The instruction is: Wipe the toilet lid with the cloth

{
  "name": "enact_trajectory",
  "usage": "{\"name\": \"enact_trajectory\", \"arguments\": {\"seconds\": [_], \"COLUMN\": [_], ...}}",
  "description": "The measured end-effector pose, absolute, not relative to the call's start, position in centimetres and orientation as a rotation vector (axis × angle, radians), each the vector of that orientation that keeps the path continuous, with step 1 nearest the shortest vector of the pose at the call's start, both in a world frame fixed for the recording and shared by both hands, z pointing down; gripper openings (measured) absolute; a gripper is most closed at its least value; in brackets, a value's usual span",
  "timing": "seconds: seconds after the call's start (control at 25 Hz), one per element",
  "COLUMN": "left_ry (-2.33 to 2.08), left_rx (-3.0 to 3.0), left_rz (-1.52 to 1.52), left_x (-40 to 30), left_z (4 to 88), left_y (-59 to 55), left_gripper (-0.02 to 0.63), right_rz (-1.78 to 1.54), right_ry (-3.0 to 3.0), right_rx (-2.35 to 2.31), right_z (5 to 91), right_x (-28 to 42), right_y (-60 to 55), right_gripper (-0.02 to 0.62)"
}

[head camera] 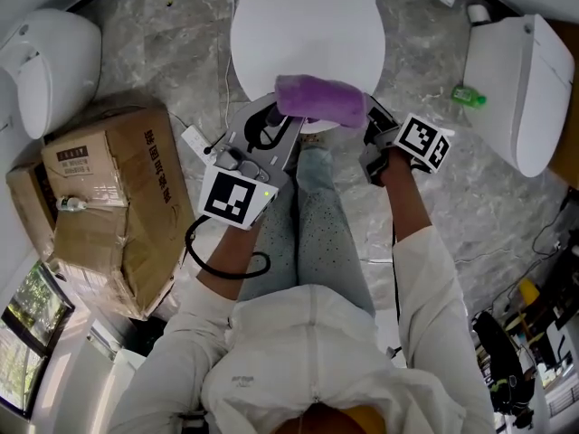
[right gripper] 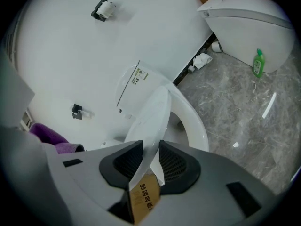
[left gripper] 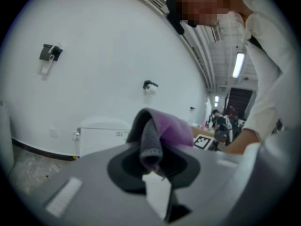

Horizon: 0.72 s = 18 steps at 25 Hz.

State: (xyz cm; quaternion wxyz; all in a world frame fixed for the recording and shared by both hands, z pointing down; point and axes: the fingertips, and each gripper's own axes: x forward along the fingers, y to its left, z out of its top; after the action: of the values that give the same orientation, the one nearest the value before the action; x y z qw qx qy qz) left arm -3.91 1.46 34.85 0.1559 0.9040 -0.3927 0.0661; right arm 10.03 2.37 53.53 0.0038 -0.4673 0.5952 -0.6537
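Observation:
The white toilet lid (head camera: 308,34) lies straight ahead of the person's legs. In the right gripper view the lid (right gripper: 153,114) is tilted up off the seat rim (right gripper: 195,124), and its front edge runs between my jaws. My right gripper (head camera: 375,132) (right gripper: 149,161) is shut on that edge. A purple cloth (head camera: 321,100) hangs bunched over the lid's near edge. My left gripper (head camera: 280,117) (left gripper: 151,161) is shut on a fold of the cloth (left gripper: 164,128). The two grippers are side by side, the cloth between them.
A worn cardboard box (head camera: 109,197) stands at the left, with a white power strip (head camera: 194,138) and cables beside it. Other white toilets stand at the far left (head camera: 45,61) and right (head camera: 516,89). A green bottle (head camera: 469,96) (right gripper: 257,64) lies on the marble floor by the right one.

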Motion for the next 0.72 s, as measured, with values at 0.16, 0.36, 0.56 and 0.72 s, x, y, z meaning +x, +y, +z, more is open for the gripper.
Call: {"name": "enact_trajectory", "arguments": {"seconds": [0.16, 0.36, 0.56, 0.72], "left_ry": [-1.138, -1.147, -1.172, -1.192], "left_rx": [2.598, 2.601, 2.624, 2.629], "left_rz": [0.178, 0.167, 0.154, 0.156], "left_x": [-4.2, -3.9, -3.7, -4.0], "left_z": [33.6, 32.0, 30.0, 28.9], "left_y": [1.4, 0.9, 0.1, -0.3], "left_gripper": [0.054, 0.054, 0.054, 0.054], "right_rz": [-2.014, -1.956, -1.889, -1.820], "right_ry": [1.899, 1.901, 1.884, 1.887], "right_rx": [-1.449, -1.420, -1.383, -1.344], "right_z": [51.7, 49.1, 46.3, 44.4], "right_x": [9.7, 10.0, 10.5, 10.7], "right_y": [1.3, -0.6, -3.4, -5.7], "right_gripper": [0.117, 0.117, 0.129, 0.149]}}
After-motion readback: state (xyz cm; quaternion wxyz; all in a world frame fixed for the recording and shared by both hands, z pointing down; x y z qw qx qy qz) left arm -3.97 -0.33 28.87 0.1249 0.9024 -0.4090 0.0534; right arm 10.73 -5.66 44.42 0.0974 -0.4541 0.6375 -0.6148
